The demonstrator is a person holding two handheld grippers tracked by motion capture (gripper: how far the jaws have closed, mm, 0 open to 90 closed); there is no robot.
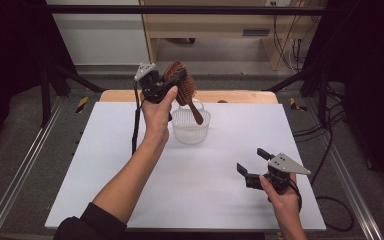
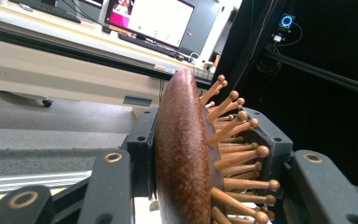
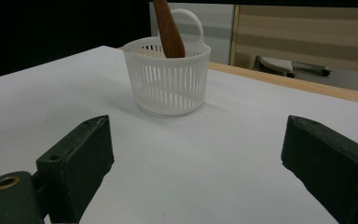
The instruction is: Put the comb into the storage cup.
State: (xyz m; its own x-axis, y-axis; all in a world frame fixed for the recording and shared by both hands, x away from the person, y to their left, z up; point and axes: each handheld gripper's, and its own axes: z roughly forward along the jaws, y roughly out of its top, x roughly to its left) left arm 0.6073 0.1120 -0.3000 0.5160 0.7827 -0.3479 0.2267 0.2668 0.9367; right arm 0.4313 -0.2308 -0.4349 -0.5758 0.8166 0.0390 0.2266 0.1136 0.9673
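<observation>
Left hand-held gripper (image 1: 172, 82) above white table (image 1: 105, 165), desk (image 1: 205, 25) behind.

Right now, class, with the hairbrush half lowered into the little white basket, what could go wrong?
1. The left gripper clamps the wooden hairbrush by its head, bristles against one jaw; it could twist or slip in the grip.
2. The handle already dips into the white basket, which looks light, and the right gripper waits open, apart from it. A sideways push might tip or slide the basket.
3. Once released, the tall brush may overbalance the basket.
</observation>
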